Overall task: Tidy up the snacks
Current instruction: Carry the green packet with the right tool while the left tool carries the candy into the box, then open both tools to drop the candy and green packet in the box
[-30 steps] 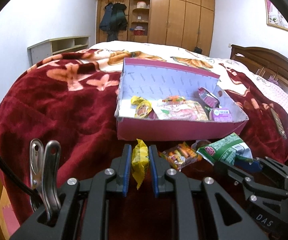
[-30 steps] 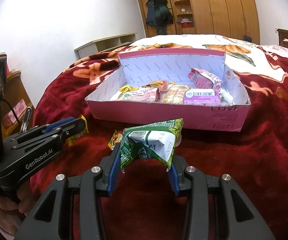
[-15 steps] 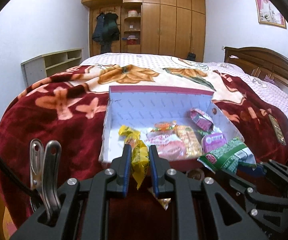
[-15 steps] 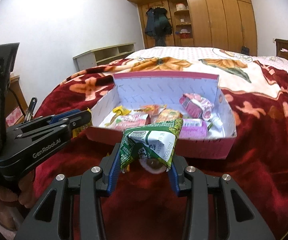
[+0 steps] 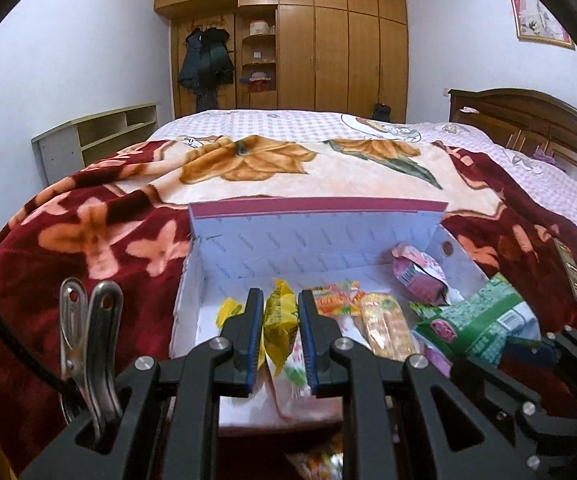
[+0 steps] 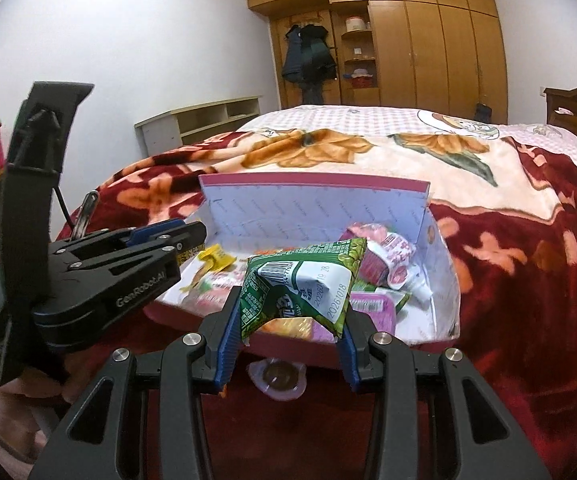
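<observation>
Where clamped: left tool [image 5: 279, 330] pinching yellow sachet [image 5: 278, 322], right tool [image 6: 288, 320] gripping green packet [image 6: 300, 284]; box [image 6: 320, 204] of snacks just ahead, on bed [image 6: 528, 280].

Snack packets [image 5: 384, 326] lie in the box [image 5: 316, 226] on the blanket [image 5: 88, 240] covering the bed [image 5: 528, 116].

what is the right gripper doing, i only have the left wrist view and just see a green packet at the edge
Observer: The right gripper is shut on the green snack packet, with one pad on each side, and holds it up in front of the pink box.
Operator: anything lying outside the box on that side
Observer: Yes. A small sealed jelly cup lies on the red blanket, just in front of the box's near wall, below the right gripper.
</observation>
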Demonstrator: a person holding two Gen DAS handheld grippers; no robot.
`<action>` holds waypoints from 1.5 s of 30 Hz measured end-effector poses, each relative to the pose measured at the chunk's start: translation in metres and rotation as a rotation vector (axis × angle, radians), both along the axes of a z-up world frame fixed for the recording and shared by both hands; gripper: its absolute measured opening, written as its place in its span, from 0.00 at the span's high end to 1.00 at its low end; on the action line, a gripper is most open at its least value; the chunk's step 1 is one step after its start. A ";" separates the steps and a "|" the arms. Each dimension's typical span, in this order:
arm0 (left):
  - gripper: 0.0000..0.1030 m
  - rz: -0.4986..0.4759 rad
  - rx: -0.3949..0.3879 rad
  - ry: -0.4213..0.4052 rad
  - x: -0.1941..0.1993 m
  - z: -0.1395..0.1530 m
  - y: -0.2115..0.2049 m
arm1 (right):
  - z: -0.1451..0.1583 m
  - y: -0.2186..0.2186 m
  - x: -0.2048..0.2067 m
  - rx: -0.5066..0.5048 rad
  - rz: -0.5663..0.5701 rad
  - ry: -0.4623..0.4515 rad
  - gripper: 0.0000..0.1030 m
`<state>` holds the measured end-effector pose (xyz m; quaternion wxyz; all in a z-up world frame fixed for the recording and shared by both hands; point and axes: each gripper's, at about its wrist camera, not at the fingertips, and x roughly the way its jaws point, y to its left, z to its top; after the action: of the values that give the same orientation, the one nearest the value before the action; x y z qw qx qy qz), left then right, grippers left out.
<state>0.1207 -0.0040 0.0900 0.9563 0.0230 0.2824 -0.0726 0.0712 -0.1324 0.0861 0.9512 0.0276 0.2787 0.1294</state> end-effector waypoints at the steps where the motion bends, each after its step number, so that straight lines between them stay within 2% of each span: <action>1: 0.83 0.003 0.002 0.006 0.005 -0.002 -0.001 | 0.000 -0.002 0.004 0.002 -0.004 0.002 0.58; 7: 0.83 0.027 -0.001 0.038 0.026 -0.011 0.001 | -0.003 -0.009 0.021 -0.007 -0.029 0.012 0.58; 22: 0.82 0.055 0.002 0.103 0.049 -0.029 0.008 | -0.005 -0.013 0.064 -0.049 -0.076 0.035 0.58; 24: 0.73 0.062 -0.003 0.112 0.051 -0.031 0.010 | -0.007 -0.013 0.068 -0.052 -0.077 0.041 0.58; 32: 0.56 0.086 -0.032 0.125 0.055 -0.035 0.018 | -0.016 -0.013 0.080 -0.048 -0.079 0.073 0.58; 35: 0.46 0.087 -0.039 0.132 0.056 -0.036 0.020 | -0.017 -0.014 0.080 -0.040 -0.076 0.075 0.53; 38: 0.43 0.084 -0.038 0.133 0.055 -0.035 0.020 | -0.013 -0.014 0.077 -0.039 -0.076 0.053 0.41; 41: 0.36 0.081 -0.033 0.127 0.051 -0.033 0.018 | -0.009 -0.014 0.073 -0.032 -0.071 0.039 0.40; 45: 0.35 0.071 -0.031 0.116 0.043 -0.027 0.015 | -0.004 -0.013 0.067 -0.033 -0.072 0.024 0.39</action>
<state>0.1639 0.0115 0.0635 0.9406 -0.0061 0.3366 -0.0440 0.1383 -0.1450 0.0824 0.9522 0.0232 0.2911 0.0900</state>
